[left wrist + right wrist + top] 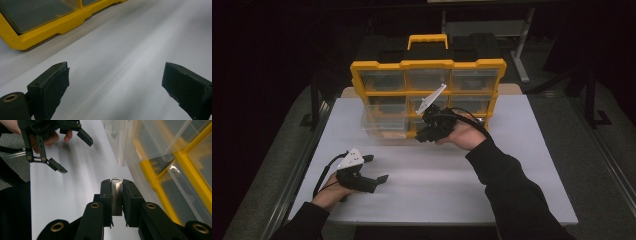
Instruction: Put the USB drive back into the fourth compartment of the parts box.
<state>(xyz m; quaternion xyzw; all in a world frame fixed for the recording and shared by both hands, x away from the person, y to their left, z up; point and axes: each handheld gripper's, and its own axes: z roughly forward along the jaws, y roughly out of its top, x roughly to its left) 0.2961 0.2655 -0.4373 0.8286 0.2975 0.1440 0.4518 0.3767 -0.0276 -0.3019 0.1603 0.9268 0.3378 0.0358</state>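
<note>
Nearest to me, my left gripper [374, 169] rests low over the white table [512, 190], its jaws spread wide with nothing between them – in the left gripper view both black pads [56, 87] stand far apart over bare tabletop, with the yellow foot of the organiser off to one side. Its cable trails back beside my left hand [332, 192].

Farther out, my right gripper [424, 134] is up off the table, just in front of the organiser's lower middle. Its jaws are clamped on a small thin metal piece [116, 195] – in the right gripper view it stands upright between the pads, pale and flat, with a rounded loop-like top edge showing just above them. What exactly the piece is I cannot tell.

Beyond that stands the yellow organiser case [377, 65], upright at the table's far edge, with clear drawers in rows. One clear drawer [384, 122] at the lower left sticks out from the frame toward me
</note>
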